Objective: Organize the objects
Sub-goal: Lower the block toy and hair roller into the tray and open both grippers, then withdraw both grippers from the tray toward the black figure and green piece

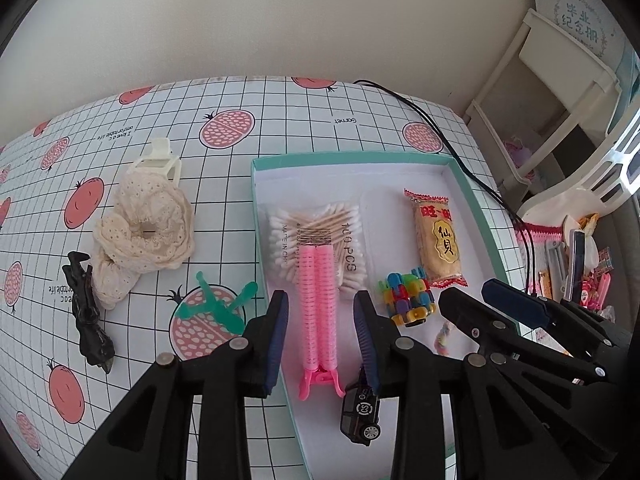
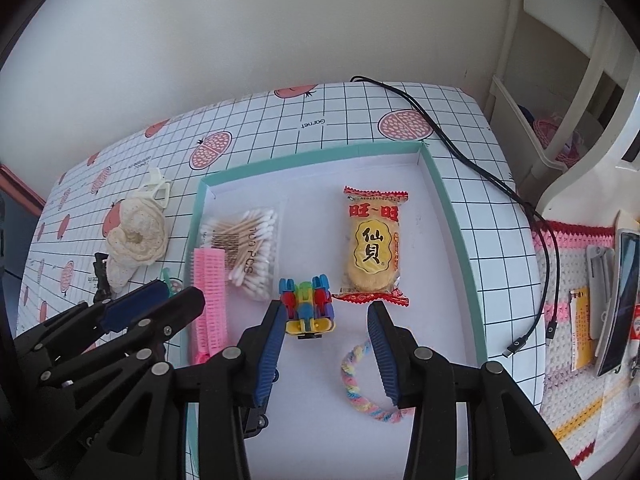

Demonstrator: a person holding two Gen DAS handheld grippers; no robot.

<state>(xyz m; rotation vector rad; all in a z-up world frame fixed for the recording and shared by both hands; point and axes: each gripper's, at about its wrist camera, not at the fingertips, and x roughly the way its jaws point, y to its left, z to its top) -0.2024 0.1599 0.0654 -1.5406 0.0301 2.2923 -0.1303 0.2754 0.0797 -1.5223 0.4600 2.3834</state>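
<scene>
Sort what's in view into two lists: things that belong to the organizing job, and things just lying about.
Job: tray, pink roller clip, cotton swabs, rice cracker, block toy, toy car, braided band, cream scrunchie, green clip, black clip, white claw clip.

Lying about: black cable, phone, crochet mat.

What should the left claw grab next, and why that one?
Probably the green clip. The left claw hangs open, holding nothing, over the tray's left edge, and the green clip lies nearest it, outside on the tablecloth, so a small move left reaches it.
</scene>
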